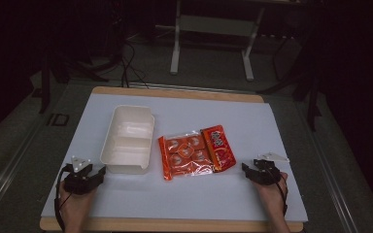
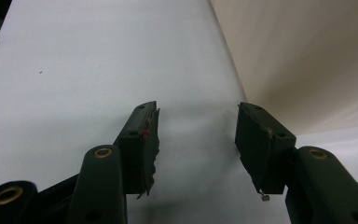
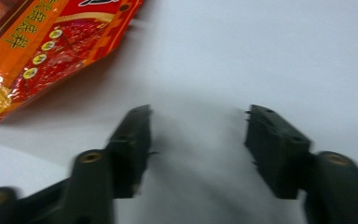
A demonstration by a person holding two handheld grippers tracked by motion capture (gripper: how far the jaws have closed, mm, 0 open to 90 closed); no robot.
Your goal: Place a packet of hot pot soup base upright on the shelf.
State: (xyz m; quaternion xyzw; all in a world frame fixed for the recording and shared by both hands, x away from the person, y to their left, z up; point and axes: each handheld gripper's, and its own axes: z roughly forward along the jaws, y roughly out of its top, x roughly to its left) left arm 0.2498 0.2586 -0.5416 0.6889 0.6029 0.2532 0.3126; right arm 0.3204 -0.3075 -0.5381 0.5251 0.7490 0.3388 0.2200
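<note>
Left gripper (image 1: pixel 98 171) at lower left of the high view, low over the white table (image 1: pixel 184 194), jaws spread wide with nothing between them, held by a hand (image 1: pixel 75 204) coming in from the bottom edge. In the left gripper view (image 2: pixel 198 135), same wide gap, bare white surface under it, and the cream wall of the tray (image 2: pixel 307 60) rising in the upper right of the frame, just beside the right jaw.

Right gripper (image 1: pixel 246 171) at lower right of the high view, also spread apart and holding nothing, with the other hand (image 1: pixel 272 194) behind it. In the right gripper view (image 3: pixel 198 140), slightly blurred jaws apart over the white surface, and a corner of the orange snack bag (image 3: pixel 42 51) in the upper left of the frame, near the left jaw but apart from it.

Between both grippers, in the centre of the high view: white two-compartment plastic tray (image 1: pixel 127 139), seemingly empty, and right beside it the orange snack bag (image 1: pixel 195 151) lying flat, with a clear window showing round pieces inside.
</note>
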